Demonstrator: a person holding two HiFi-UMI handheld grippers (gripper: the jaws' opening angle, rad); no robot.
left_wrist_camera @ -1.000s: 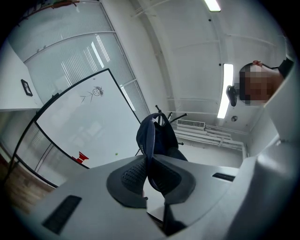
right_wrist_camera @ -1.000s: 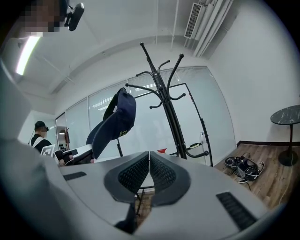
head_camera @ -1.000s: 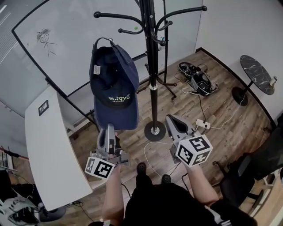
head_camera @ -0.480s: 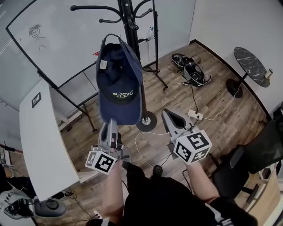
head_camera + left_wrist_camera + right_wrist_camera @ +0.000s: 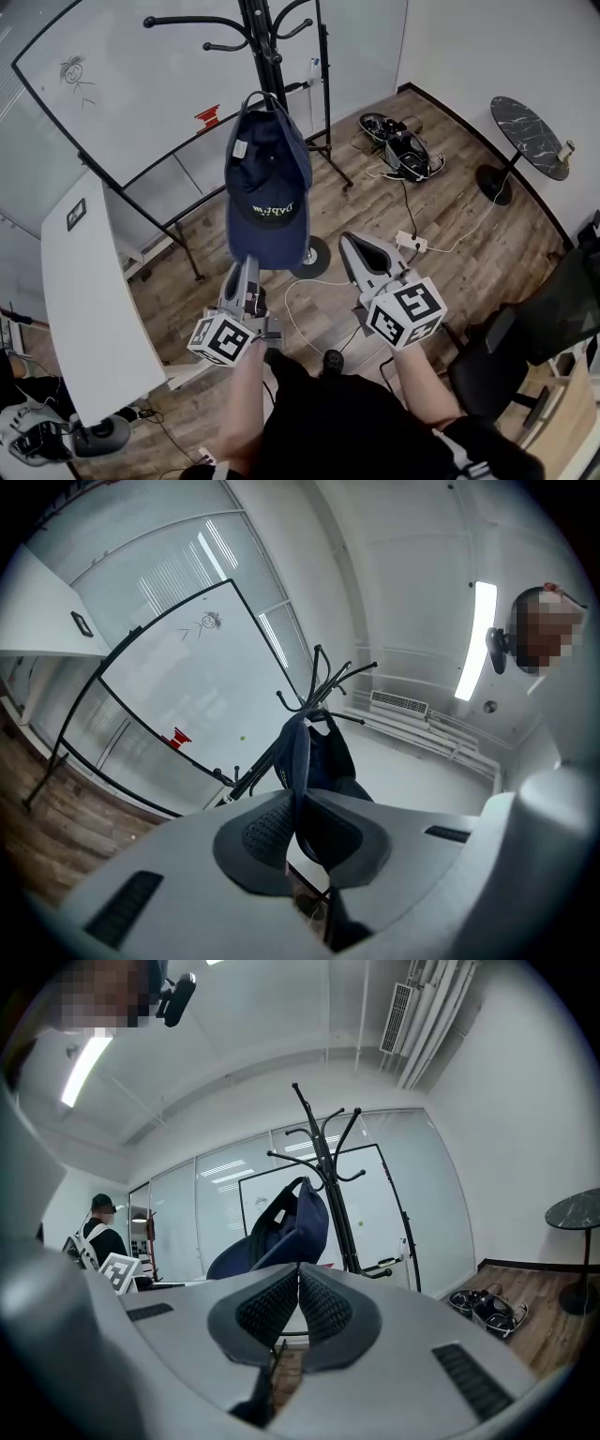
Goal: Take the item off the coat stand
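The left gripper (image 5: 246, 267), nearest in front of the stand (image 5: 262, 42), has its jaws almost together, pinching the peak of the cap (image 5: 268, 178). The right gripper (image 5: 351, 246), just right of the stand's base, is closed with nothing between its pads.

The cap rises from the left gripper in front of the stand's pole. It is navy blue, peak lowest and strap loop uppermost, with yellow-green lettering low near the peak and a small white label higher up. The loop sits close under the stand's hooks; whether it touches one cannot be told.

Behind the stand leans a whiteboard (image 5: 141, 84) with a small stick figure drawn on it. Right of the stand, shoes (image 5: 401, 150) and cables lie on the wooden floor.
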